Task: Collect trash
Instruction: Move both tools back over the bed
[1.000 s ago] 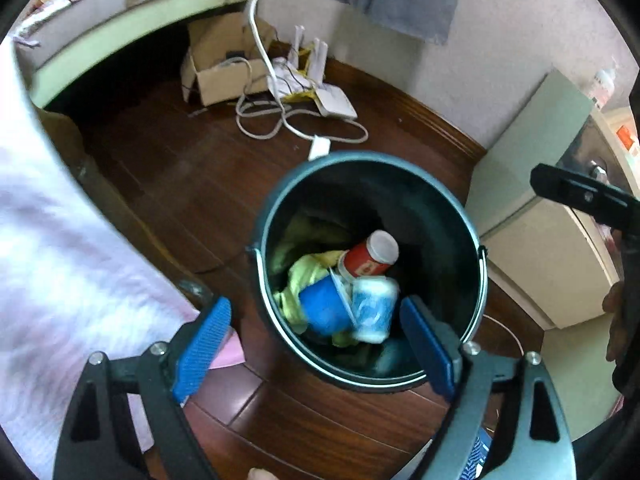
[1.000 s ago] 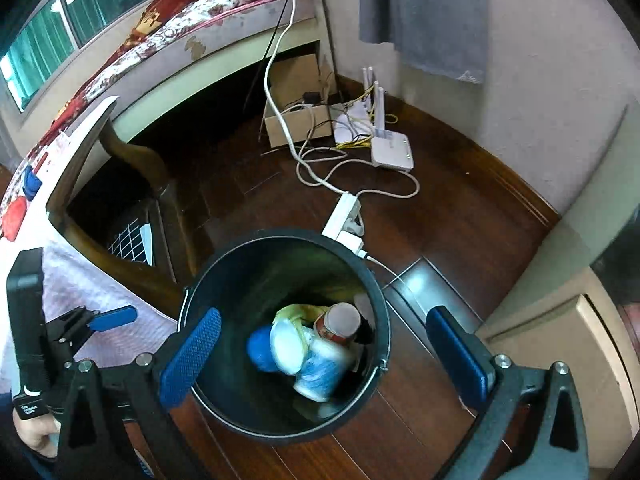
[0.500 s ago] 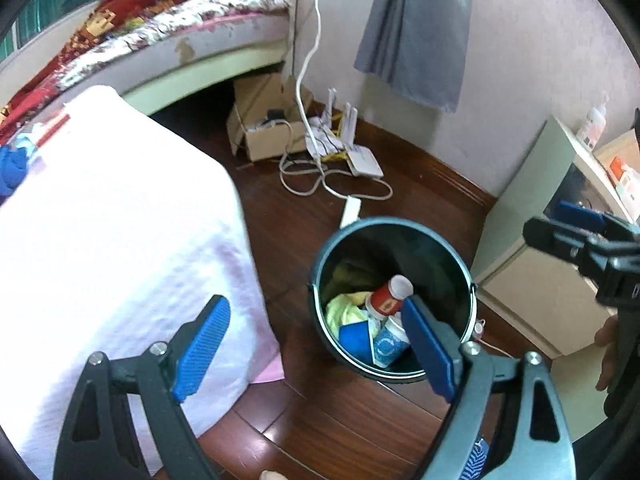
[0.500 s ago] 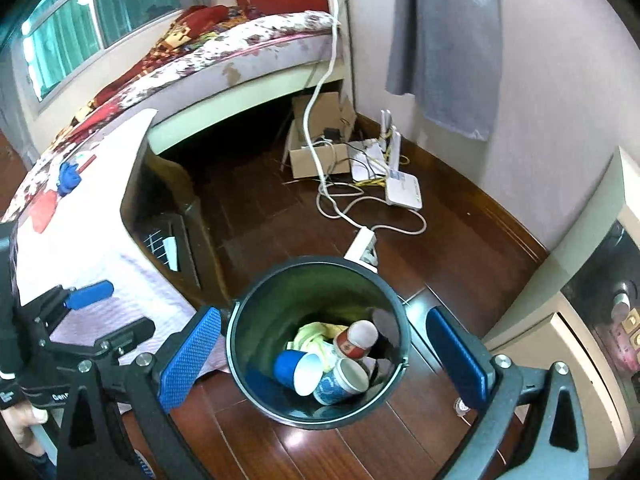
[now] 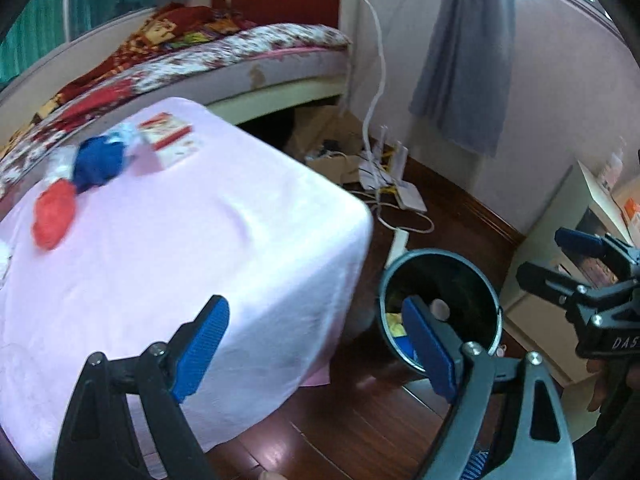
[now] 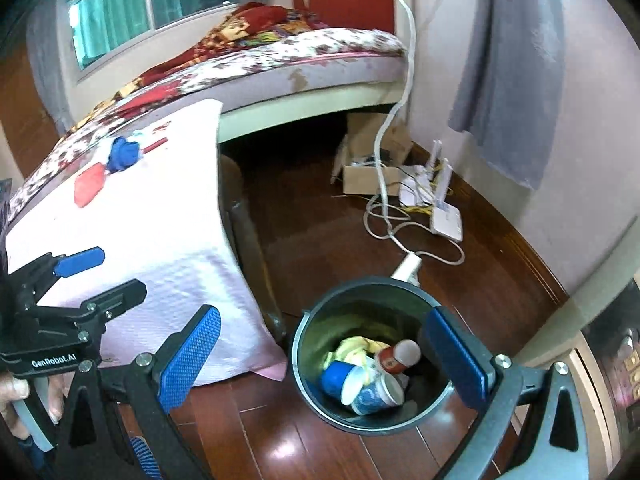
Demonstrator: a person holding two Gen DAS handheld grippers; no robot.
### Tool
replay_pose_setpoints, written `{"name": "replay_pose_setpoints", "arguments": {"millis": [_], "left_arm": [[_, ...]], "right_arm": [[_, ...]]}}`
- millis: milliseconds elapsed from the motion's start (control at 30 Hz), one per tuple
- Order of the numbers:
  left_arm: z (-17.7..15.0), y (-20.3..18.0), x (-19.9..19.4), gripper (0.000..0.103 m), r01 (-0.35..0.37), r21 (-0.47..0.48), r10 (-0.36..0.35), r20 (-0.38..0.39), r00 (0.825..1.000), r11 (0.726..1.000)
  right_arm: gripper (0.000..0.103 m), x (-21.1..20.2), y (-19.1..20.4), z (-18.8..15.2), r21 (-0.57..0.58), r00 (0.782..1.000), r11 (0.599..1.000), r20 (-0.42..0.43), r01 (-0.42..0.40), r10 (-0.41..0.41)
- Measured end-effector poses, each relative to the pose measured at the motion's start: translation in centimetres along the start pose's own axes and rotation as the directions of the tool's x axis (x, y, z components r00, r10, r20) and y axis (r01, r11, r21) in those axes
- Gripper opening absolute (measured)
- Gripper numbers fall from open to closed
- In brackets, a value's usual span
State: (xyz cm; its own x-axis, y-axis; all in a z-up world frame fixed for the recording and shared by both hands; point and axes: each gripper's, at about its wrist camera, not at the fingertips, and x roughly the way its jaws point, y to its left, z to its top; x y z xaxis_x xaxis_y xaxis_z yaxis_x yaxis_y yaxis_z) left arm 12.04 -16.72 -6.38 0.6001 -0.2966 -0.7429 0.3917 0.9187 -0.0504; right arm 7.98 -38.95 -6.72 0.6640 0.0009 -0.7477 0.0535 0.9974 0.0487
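Both grippers stand spread wide and hold nothing: the left gripper [image 5: 316, 348] hangs over the near corner of the pink-clothed table [image 5: 168, 248], the right gripper [image 6: 320, 356] above the dark bin [image 6: 316, 384] on the wooden floor. Inside the bin lie paper cups [image 6: 368, 388] and a yellow wrapper [image 6: 352, 350]. On the table, well beyond the left gripper, sit a blue crumpled scrap [image 5: 98, 162] and a red one [image 5: 54, 214].

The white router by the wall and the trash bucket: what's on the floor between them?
In the right wrist view, looped white cable and a white power strip lie between router and bucket.
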Motion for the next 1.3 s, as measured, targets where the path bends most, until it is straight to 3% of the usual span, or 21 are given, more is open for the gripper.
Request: {"name": "replay_pose_setpoints", "arguments": {"millis": [300,467,600,933,1100,1300], "left_arm": [[-0.7,5.4,-2.4,0.092,-0.076,-0.088,0.081,0.048,0.996,0.993],[-1.3,9.6,-3.6,0.092,-0.121,-0.148,0.132,0.064,0.989,0.982],[-1.7,13.1,-4.1,0.091,-0.174,-0.195,0.188,0.056,0.981,0.965],[0.5,21.7,-1.3,0.086,-0.263,-0.32,0.278,0.001,0.961,0.91],[2.6,24.1,1.8,0.086,-0.289,-0.336,0.3,-0.018,0.954,0.897],[4.6,25.8,4.6,0.086,-0.276,-0.373,0.286,-0.03,0.958,0.886]], "right_arm": [[0.103,0.2,6.8,2.3,-0.104,0.996,0.992,0.035,-0.074,0.078],[0.103,0.1,11.1,3.9,-0.159,0.982,0.981,0.129,-0.114,0.135],[0.103,1.4,14.1,5.5,-0.205,0.985,0.97,0.088,-0.127,0.148],[0.103,8.3,21.6,11.4,-0.329,0.99,0.936,0.027,-0.123,0.14],[0.103,12.8,23.7,14.8,-0.344,0.991,0.931,0.015,-0.121,0.134],[0.103,18.2,25.4,17.8,-0.364,0.996,0.927,-0.026,-0.09,0.086]]}}
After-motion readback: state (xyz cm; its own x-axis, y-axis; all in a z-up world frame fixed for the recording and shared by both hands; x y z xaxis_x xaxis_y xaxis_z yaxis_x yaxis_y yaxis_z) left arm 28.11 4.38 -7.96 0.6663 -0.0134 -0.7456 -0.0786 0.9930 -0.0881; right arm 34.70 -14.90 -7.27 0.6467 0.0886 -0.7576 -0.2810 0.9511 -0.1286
